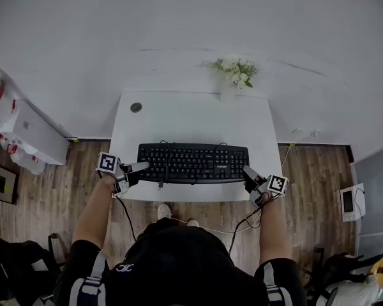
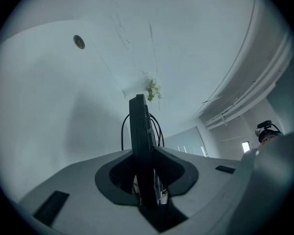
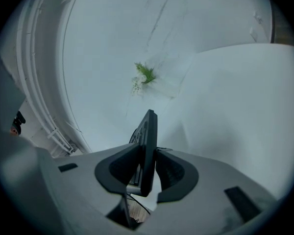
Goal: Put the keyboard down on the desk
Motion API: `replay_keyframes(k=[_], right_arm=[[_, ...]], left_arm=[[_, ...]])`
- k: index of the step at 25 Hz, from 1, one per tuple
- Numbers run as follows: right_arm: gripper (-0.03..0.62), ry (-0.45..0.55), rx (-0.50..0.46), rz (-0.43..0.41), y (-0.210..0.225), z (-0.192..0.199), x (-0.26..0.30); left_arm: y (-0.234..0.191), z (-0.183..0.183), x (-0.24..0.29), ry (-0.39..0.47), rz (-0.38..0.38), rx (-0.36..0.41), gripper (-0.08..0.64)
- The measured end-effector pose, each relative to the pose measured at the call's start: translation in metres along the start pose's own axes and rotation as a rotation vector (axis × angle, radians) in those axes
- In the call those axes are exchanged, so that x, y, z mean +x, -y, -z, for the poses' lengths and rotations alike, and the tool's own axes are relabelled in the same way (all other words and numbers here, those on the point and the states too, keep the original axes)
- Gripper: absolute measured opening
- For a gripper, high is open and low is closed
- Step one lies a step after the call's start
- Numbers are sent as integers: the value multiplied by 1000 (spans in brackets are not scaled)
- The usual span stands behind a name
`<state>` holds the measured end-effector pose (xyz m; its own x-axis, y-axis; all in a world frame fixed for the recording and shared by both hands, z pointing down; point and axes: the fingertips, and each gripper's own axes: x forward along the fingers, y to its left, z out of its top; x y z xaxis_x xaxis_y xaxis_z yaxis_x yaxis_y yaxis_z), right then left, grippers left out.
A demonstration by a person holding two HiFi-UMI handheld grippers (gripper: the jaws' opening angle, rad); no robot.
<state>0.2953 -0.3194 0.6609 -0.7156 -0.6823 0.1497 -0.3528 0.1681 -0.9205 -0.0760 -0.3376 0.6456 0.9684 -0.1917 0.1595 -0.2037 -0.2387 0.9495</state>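
From the head view, your left gripper (image 1: 137, 168) clamps the left end of the keyboard (image 1: 193, 163) and your right gripper (image 1: 247, 174) clamps the right end, so the board spans the space between your fingers. It sits over the near part of the desk (image 1: 185, 116), with its near side close to the front edge. Whether it rests on the top or hangs just above it, I cannot tell. If you let go while that near side overhangs, it may tip toward you. The cable (image 1: 166, 164) loops across the keys and could snag.

In the left gripper view, your fingers (image 2: 115, 175) grasp the thin end of the board, which runs edge-on straight away from them. The cable arches just beyond the pads. The hold looks narrow, so a twist of your wrist could let the end slide out.

In the right gripper view, your fingers (image 3: 174, 175) close on the other end, again edge-on. If you lower one end before the other, the board may pivot in this grip and strike the desk with a corner.
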Motion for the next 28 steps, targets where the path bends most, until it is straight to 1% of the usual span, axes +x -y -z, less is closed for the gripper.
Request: replay_keyframes(k=[4,8,10,15,18,23,28], right_arm=[[109,-10,-5,72,11,1,6],[110,-5,-28,69,15,-10,21],[110,-5,-32,86,20,-11,28],[112,5,-36,164,42,-14,42],[115,8,-27,206,57,-17,52],[117,-3,-25,255,74,-17,65],[120,-8,-44,309,85,-24,76]], left_arm=[[-9,-14,1,-18,-4,-20,100],[-21,-31,5,-17,-6,-16,100],[-29,-38,5,-19,-20,-26,100],[-50,-51,6,-3,-47,-52,103],[-68,-57,8,-13,-83,-67,106],[-89,-63,9,-22,-103,-96,109],[-103,-74,15,-22,-125,-93,116]])
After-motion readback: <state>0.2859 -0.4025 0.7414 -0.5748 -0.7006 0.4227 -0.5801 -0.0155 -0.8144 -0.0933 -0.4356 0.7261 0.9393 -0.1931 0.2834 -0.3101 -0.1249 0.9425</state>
